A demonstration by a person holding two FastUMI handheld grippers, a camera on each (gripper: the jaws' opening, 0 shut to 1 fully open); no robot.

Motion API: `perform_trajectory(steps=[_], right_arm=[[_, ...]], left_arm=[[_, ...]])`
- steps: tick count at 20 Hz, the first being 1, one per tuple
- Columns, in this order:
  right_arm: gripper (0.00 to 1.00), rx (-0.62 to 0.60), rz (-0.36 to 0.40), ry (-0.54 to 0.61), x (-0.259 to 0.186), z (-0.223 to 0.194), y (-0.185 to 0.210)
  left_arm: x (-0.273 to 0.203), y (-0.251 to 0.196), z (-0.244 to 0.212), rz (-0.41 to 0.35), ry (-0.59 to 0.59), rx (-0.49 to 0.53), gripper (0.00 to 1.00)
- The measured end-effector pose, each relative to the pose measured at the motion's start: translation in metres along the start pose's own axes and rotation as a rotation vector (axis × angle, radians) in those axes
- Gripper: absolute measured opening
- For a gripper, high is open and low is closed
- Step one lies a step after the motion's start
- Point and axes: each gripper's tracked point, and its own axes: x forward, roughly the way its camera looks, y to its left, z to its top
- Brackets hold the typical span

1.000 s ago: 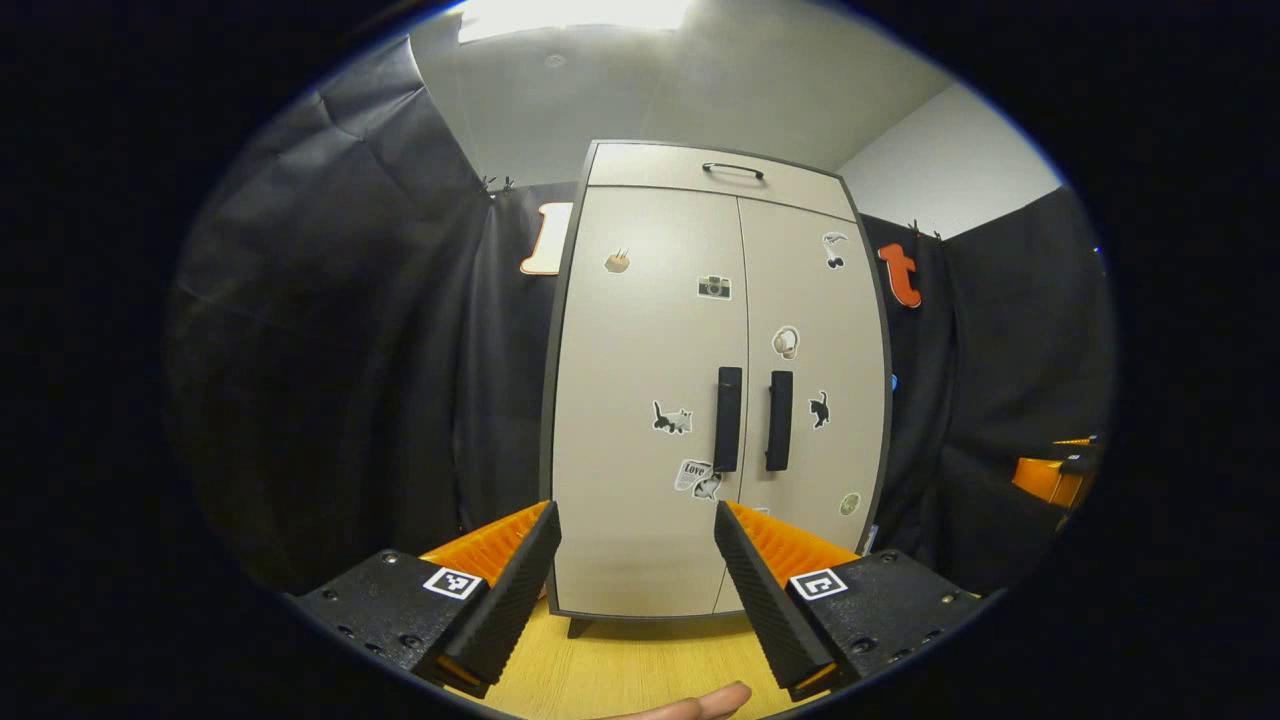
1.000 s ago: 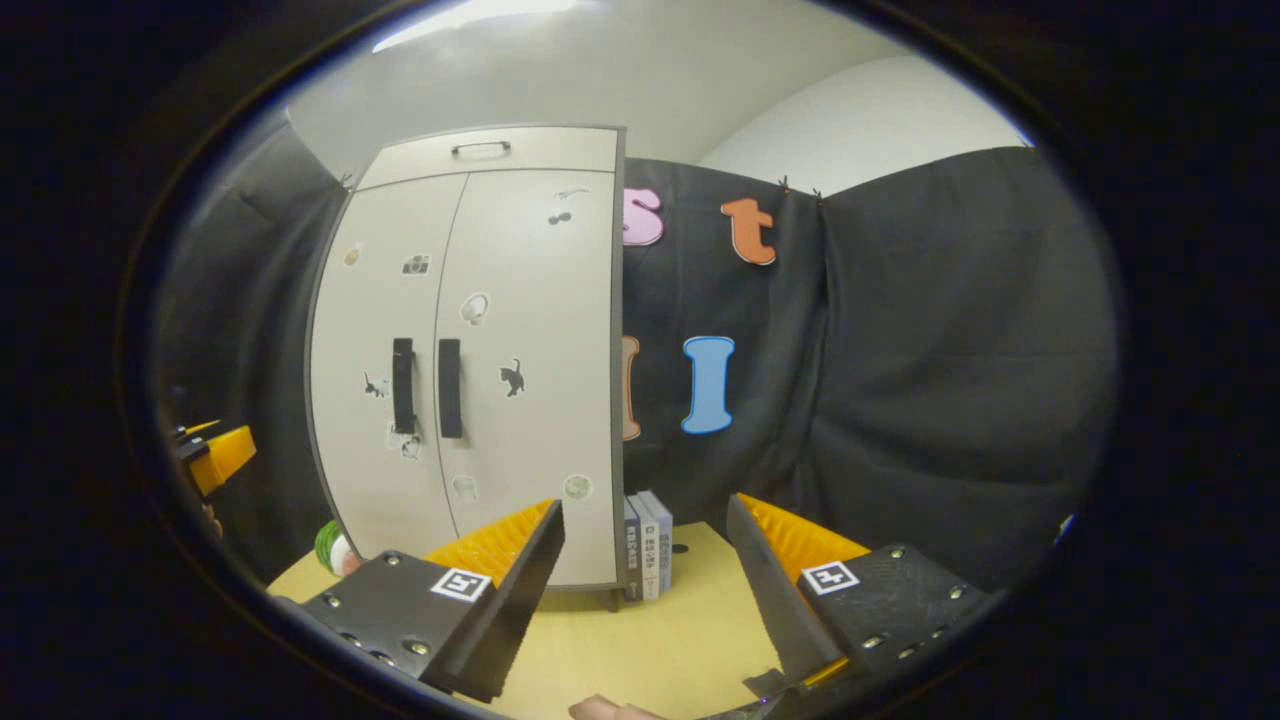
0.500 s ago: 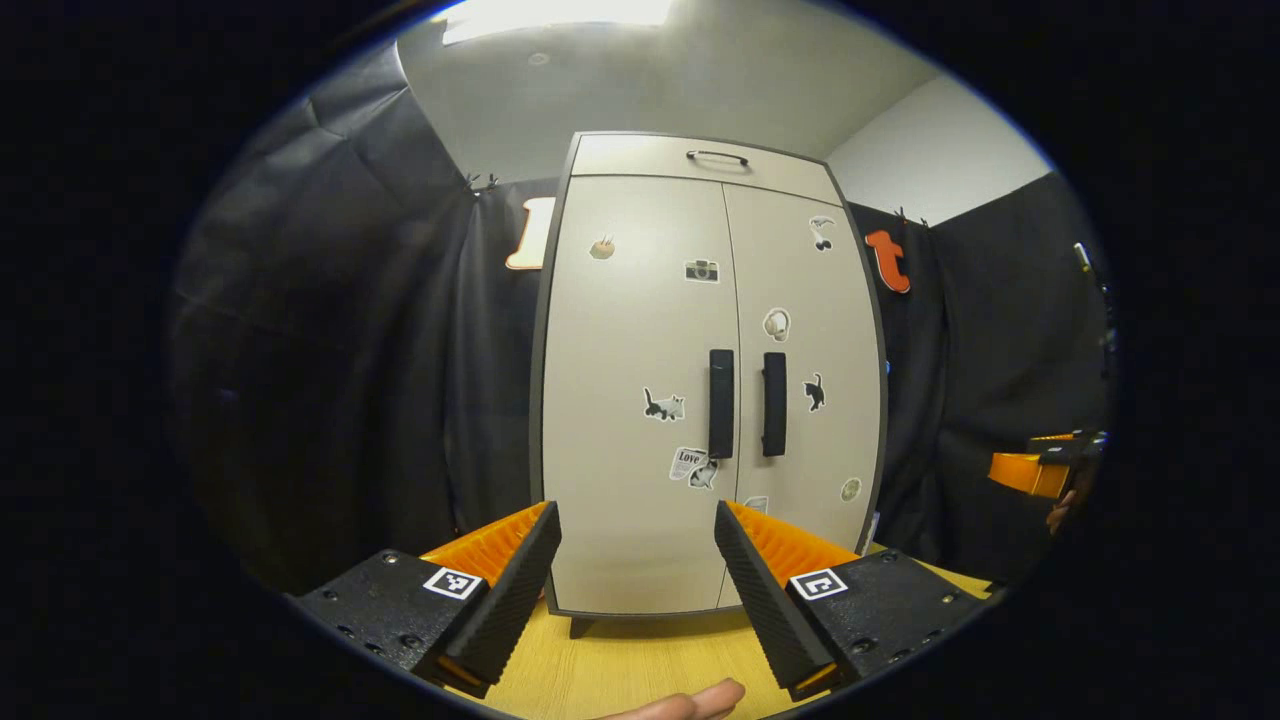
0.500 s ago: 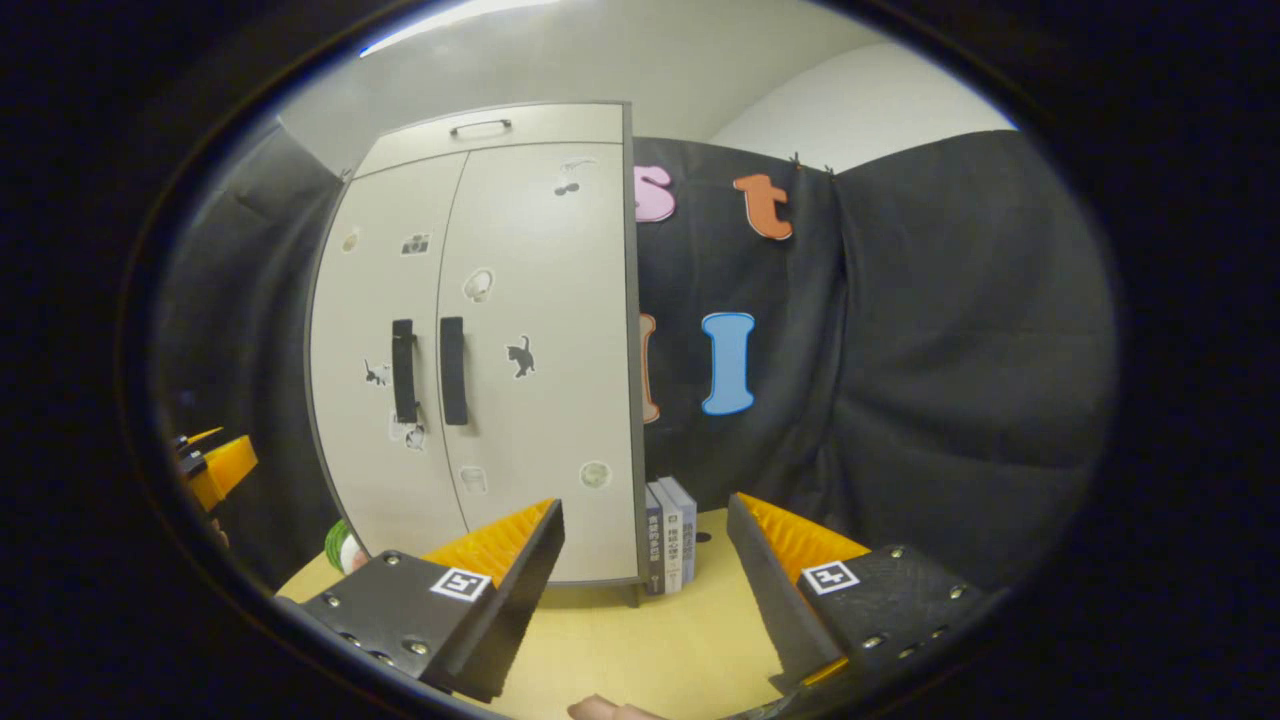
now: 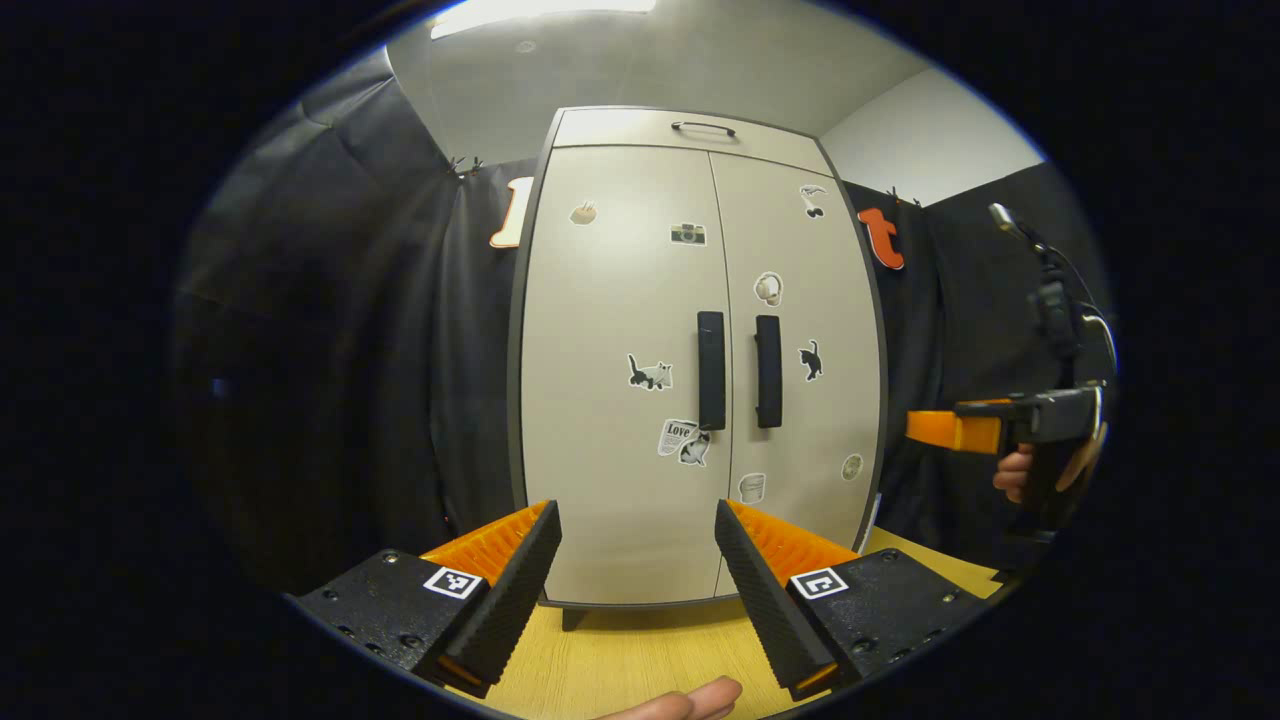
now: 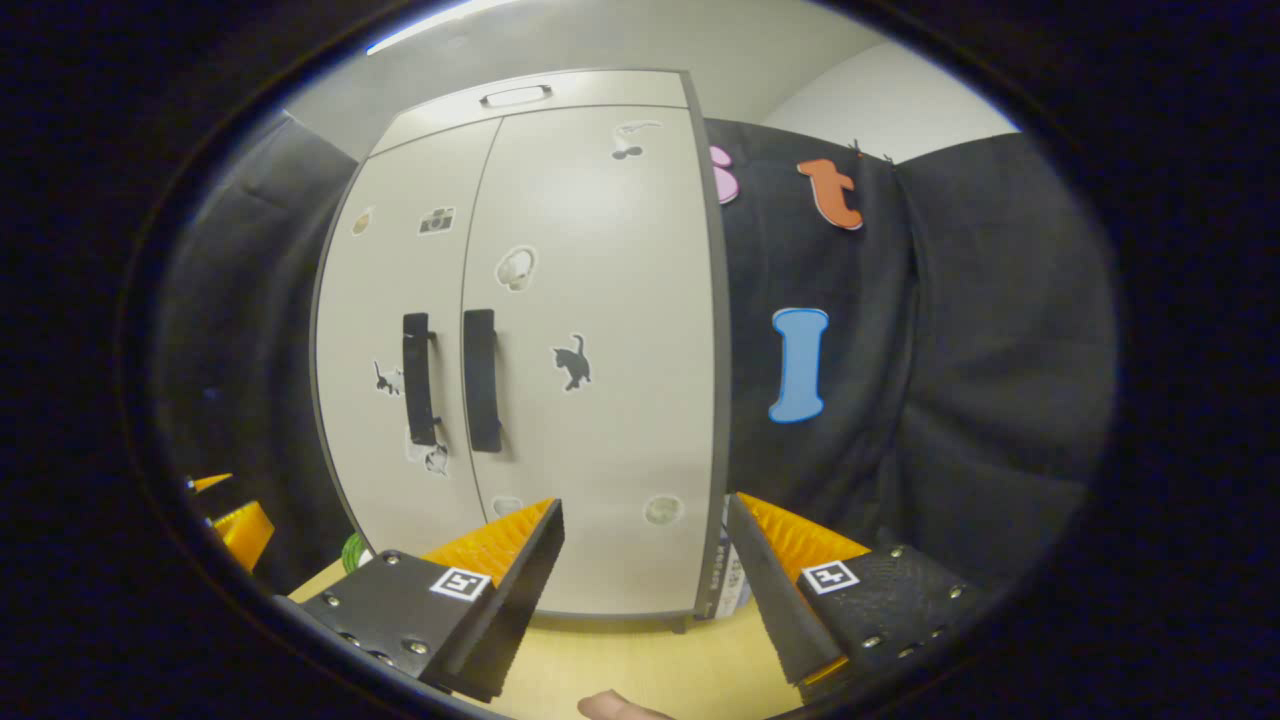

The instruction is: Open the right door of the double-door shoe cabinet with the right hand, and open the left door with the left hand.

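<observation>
Well short of the shut shoe cabinet (image 5: 640, 400), left claw (image 5: 637, 570) and right claw (image 6: 645, 570) gape empty.

Open air in front of the doors

Nothing is standing between the left gripper (image 5: 637, 560) and the two door handles (image 5: 711, 369); books (image 6: 730, 585) are sitting just beside the cabinet (image 6: 600, 300) on the table (image 6: 610, 670).

both tongs nearer shoe cabinet (image 5: 620, 400)

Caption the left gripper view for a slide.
Open left gripper faces the closed shoe cabinet; right gripper approaches from the side.
</observation>
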Motion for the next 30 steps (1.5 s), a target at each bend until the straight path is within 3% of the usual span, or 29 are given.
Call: perform_trajectory(steps=[5, 9, 11, 13, 15, 16, 19, 21, 22, 23, 24, 25, 30], right_arm=[[0.97, 0.052, 0.056, 0.001, 0.057, 0.027, 0.040], [0.98, 0.040, 0.143, -0.018, 0.083, 0.045, 0.095], [0.98, 0.003, 0.149, -0.012, 0.094, 0.048, 0.116], [0.93, -0.016, 0.103, 0.013, 0.106, 0.043, 0.122], [0.95, 0.009, 0.080, 0.019, 0.118, 0.041, 0.126], [0.91, 0.024, 0.063, 0.017, 0.122, 0.042, 0.124], [0.68, 0.079, 0.055, 0.026, 0.128, 0.045, 0.124], [0.63, 0.059, 0.076, 0.018, 0.127, 0.046, 0.132], [0.53, 0.057, 0.087, 0.022, 0.125, 0.044, 0.137], [0.24, 0.037, 0.072, 0.014, 0.127, 0.045, 0.137], [0.24, 0.026, 0.073, 0.022, 0.122, 0.046, 0.136], [0.14, 0.049, 0.083, 0.028, 0.125, 0.044, 0.137], [0.14, 0.058, 0.151, 0.042, 0.111, 0.047, 0.135]], left_arm=[[0.006, 0.022, -0.010, 0.022, 0.007, -0.002, 0.95], [0.007, 0.034, -0.019, 0.009, 0.014, -0.009, 0.95], [0.008, 0.043, -0.023, 0.017, 0.011, -0.008, 0.95], [0.007, 0.048, -0.028, 0.019, 0.018, -0.007, 0.93], [0.006, 0.054, -0.034, 0.023, 0.027, -0.003, 0.95], [0.006, 0.057, -0.034, 0.027, 0.023, -0.003, 0.95], [0.003, 0.064, -0.031, 0.037, 0.007, -0.011, 0.95], [0.000, 0.063, -0.031, 0.035, 0.007, -0.021, 0.93], [-0.001, 0.062, -0.031, 0.035, 0.010, -0.022, 0.96], [-0.003, 0.059, -0.030, 0.031, 0.011, -0.023, 0.93], [-0.006, 0.057, -0.029, 0.027, 0.011, -0.023, 0.96], [-0.010, 0.055, -0.028, 0.028, 0.012, -0.022, 0.96], [-0.030, 0.059, -0.014, 0.041, -0.014, -0.024, 0.96]])
